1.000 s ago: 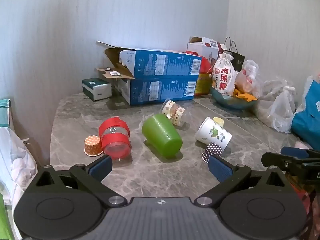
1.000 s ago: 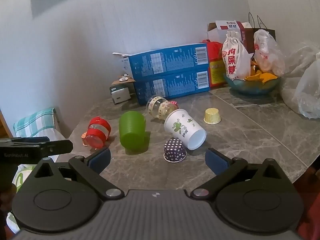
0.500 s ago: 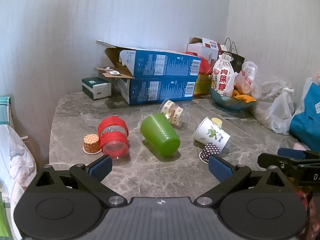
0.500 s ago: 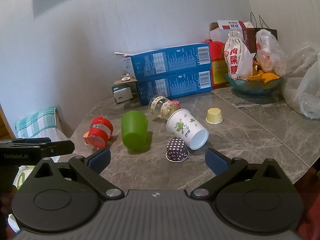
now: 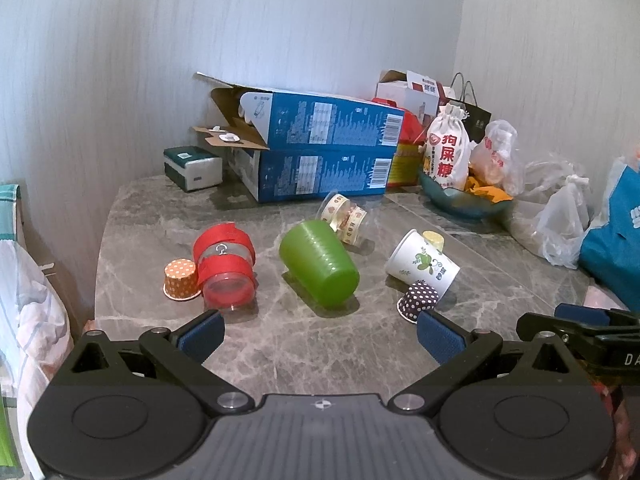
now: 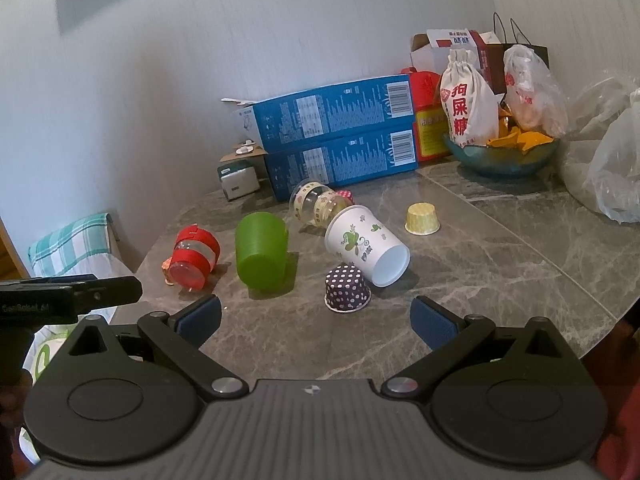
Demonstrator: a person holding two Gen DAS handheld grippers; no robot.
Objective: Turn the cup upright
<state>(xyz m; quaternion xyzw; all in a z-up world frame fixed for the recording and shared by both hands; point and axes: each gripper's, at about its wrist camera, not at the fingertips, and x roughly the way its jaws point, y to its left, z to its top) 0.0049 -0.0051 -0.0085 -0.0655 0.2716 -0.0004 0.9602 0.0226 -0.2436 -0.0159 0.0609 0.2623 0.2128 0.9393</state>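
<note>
Several cups lie on the grey marble table (image 5: 280, 352). A green plastic cup (image 5: 318, 262) (image 6: 260, 252) lies on its side. A red-banded clear cup (image 5: 224, 266) (image 6: 194, 258), a white floral paper cup (image 5: 422, 266) (image 6: 366, 244) and a clear patterned cup (image 5: 344, 214) (image 6: 316, 206) also lie on their sides. Small orange (image 5: 181, 280), purple dotted (image 5: 418, 300) (image 6: 347, 288) and yellow (image 6: 422, 219) cups stand upside down. My left gripper (image 5: 320, 334) and right gripper (image 6: 316, 320) are open and empty, short of the cups.
Two stacked blue boxes (image 5: 320, 152) (image 6: 336, 136) stand at the back by the wall. A tissue box (image 5: 192, 168), a bowl of snacks (image 6: 504, 152), a white cloth bag (image 6: 468, 100) and plastic bags (image 5: 560, 220) crowd the back and right. The table's left edge drops off near a checked cloth (image 6: 64, 244).
Both grippers have drifted slightly; the cups sit a little lower and further right in the right wrist view. Nothing was grasped and no cup moved.
</note>
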